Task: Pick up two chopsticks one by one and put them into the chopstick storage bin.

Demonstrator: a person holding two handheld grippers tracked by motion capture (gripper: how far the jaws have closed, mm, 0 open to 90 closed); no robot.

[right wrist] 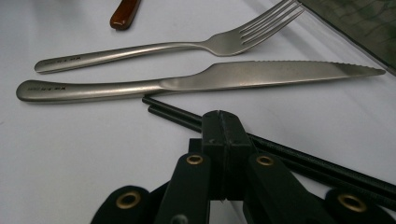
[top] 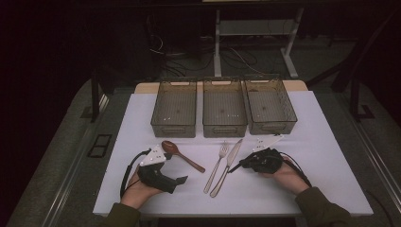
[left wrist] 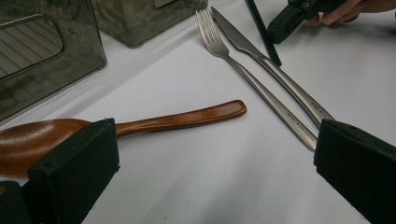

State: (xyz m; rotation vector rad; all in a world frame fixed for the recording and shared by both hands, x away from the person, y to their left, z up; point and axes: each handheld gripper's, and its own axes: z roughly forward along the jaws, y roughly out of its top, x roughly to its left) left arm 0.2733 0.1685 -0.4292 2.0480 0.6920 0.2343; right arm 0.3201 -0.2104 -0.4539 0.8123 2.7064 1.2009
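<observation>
— Two black chopsticks [right wrist: 177,116] lie on the bench [right wrist: 93,154], mid-frame, just below the knife [right wrist: 261,74]. Is the right tool [right wrist: 223,116] holding them?

— No. It's clenched pad to pad on nothing, and the sticks run crosswise behind its tips.

— So what would you do?

— I'd spread the jaws, straddle both sticks and stay clear of the knife. The left tool [left wrist: 215,140] is released, beside the spoon [left wrist: 177,119].
</observation>
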